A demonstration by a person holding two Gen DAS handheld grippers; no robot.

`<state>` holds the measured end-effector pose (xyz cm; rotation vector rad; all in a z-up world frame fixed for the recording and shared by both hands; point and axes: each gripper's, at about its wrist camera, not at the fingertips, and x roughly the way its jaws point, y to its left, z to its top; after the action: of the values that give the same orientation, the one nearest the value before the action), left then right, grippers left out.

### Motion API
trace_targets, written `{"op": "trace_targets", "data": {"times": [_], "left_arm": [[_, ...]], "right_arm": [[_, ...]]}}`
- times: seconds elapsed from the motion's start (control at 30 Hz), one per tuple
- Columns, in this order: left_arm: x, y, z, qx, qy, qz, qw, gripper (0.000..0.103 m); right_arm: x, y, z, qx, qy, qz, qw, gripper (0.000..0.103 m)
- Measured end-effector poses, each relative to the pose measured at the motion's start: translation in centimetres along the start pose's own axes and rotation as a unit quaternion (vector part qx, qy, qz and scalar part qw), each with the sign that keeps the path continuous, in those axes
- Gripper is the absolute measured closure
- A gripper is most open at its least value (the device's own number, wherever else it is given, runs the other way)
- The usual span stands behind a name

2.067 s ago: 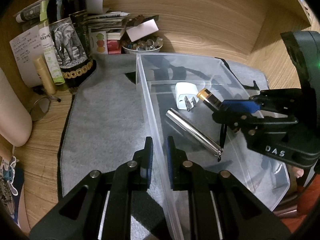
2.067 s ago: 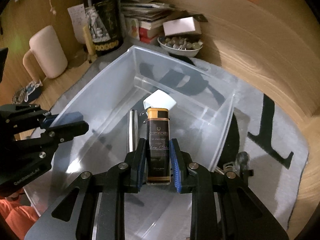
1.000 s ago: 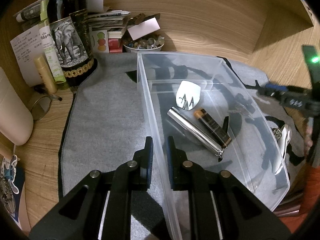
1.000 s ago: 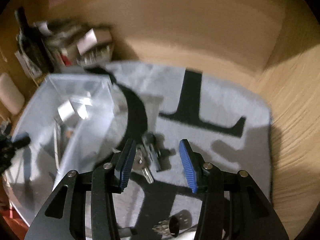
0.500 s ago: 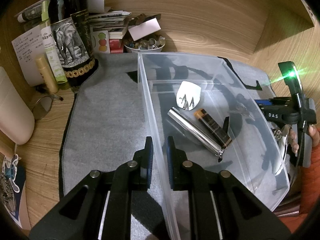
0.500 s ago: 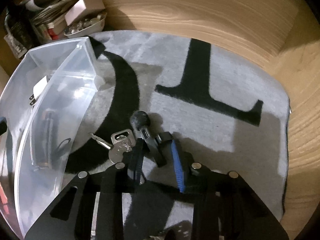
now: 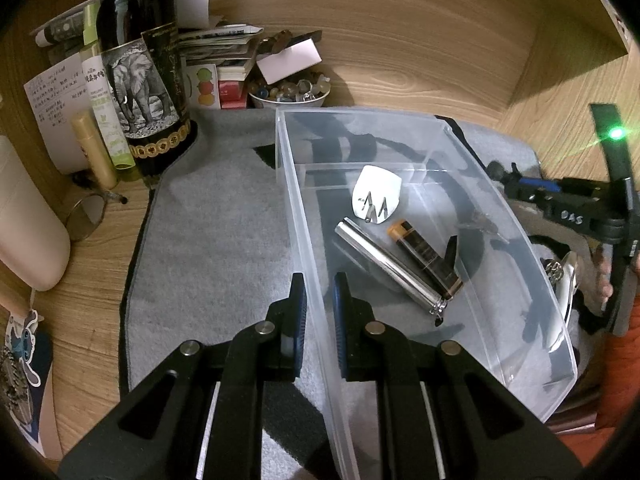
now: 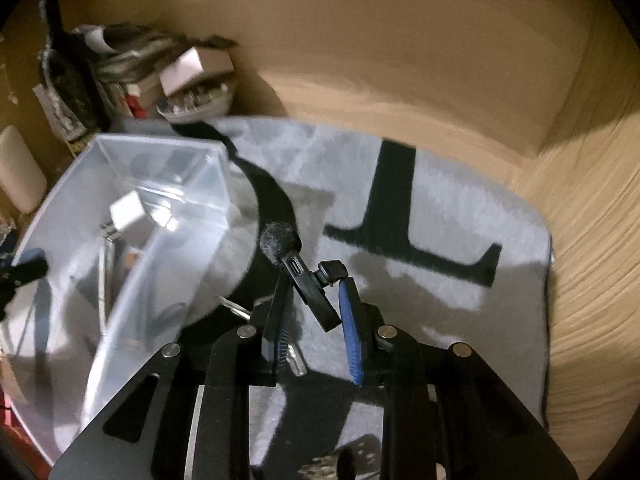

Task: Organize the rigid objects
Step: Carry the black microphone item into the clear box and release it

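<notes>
Gripping the clip-on microphone (image 8: 308,280), the right gripper (image 8: 316,312) is seen with jaws just closed on its black body; earlier it held the lighter (image 7: 426,254), which now lies inside the clear bin (image 7: 308,280). One item is thus judged stowed and the next secured, just right of the bin. The bin wall is pinched by the left gripper (image 7: 318,312). Inside the bin lie the lighter, a metal tube (image 7: 388,266) and a white plug adapter (image 7: 376,194). Keys (image 8: 240,310) remain beside the bin on the grey mat (image 7: 216,248).
</notes>
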<state>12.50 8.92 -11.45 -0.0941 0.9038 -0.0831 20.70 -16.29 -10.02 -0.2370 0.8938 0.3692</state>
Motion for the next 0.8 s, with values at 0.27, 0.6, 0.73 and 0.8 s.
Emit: {"op": "trace_targets", "data": {"times": [0.27,0.6,0.73,0.8], "left_arm": [[0.1,-0.1,0.1,-0.002,-0.001,0.001,1.0000,0.090],[0.1,-0.1,0.1,-0.002,-0.001,0.001,1.0000,0.090],[0.1,-0.1,0.1,-0.002,-0.001,0.001,1.0000,0.090],[0.1,-0.1,0.1,-0.002,-0.001,0.000,1.0000,0.090]], "right_arm": [[-3.0,1.9,1.6,-0.017,-0.052,0.017,0.998,0.081],[-4.7,5.5,2.1,-0.049,-0.082,0.059,0.994,0.081],[-4.0,7.2,2.4,-0.056,-0.072,0.084,0.992,0.081],[-3.6,8.0,2.3,-0.060,-0.065,0.093,0.992,0.081]]}}
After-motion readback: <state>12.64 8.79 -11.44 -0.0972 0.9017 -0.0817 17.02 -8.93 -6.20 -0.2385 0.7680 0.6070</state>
